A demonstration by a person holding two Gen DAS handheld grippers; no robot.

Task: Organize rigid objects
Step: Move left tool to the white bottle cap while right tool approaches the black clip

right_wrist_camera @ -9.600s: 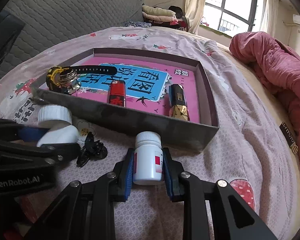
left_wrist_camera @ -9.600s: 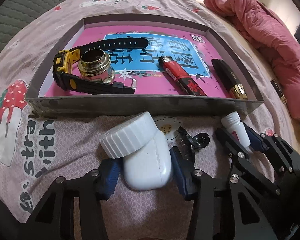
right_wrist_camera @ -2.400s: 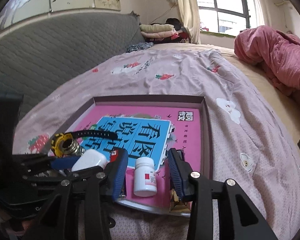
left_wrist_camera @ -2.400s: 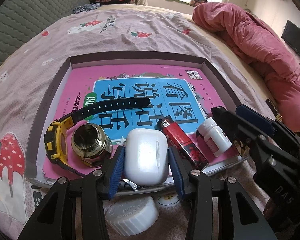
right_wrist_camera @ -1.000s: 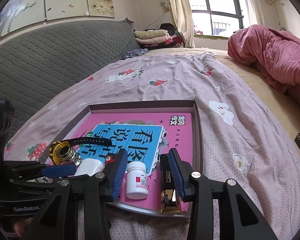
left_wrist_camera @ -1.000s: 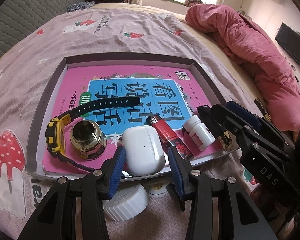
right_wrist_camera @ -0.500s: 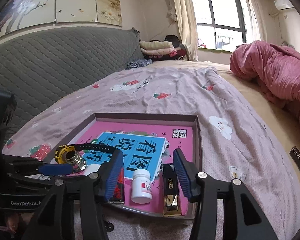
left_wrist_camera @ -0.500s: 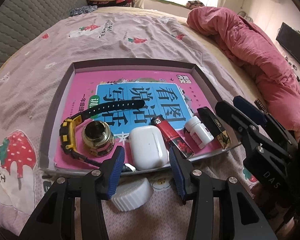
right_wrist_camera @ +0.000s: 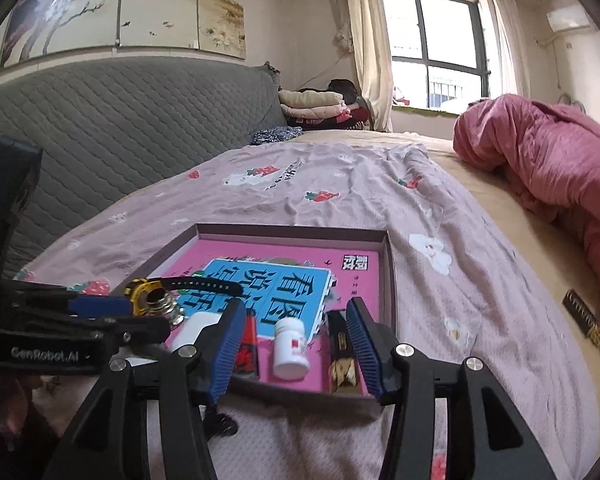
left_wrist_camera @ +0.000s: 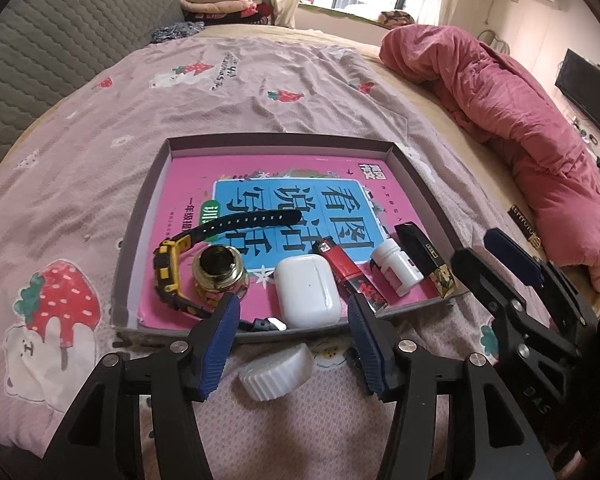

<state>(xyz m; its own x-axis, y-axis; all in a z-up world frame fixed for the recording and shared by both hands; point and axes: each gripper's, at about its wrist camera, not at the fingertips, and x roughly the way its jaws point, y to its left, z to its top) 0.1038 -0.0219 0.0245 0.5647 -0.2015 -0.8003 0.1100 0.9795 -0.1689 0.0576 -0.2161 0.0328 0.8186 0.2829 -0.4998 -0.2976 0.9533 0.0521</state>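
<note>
So right now the left gripper (left_wrist_camera: 292, 344) is hanging at 6 o'clock in its own view, jaws still opening, pinching nothing. The white earbud case (left_wrist_camera: 307, 291) is sitting free just past the blue pads, inside the tray (left_wrist_camera: 140, 248). Right under the gripper, a white ribbed cap (left_wrist_camera: 276, 372) is lying on the bedspread (left_wrist_camera: 80, 184), outside the tray's near wall.

The right gripper (right_wrist_camera: 296, 356) is doing the same thing: jaws spread wide, nothing between them, with the little white pill bottle (right_wrist_camera: 290, 347) standing free in the tray just ahead.

Going further in, the tray is holding a row at around 12 o'clock: yellow-and-black watch (left_wrist_camera: 168, 268), brass jar (left_wrist_camera: 219, 270), earbud case, red lighter (left_wrist_camera: 350, 274), pill bottle (left_wrist_camera: 396, 270), black-and-gold lighter (left_wrist_camera: 426, 258).

What's worrying me: everything is crowding the near edge, so a pad catching the tray wall could be tipping the bottle over. Also that cap is looking easy to forget or squash into the soft bedding.
</note>
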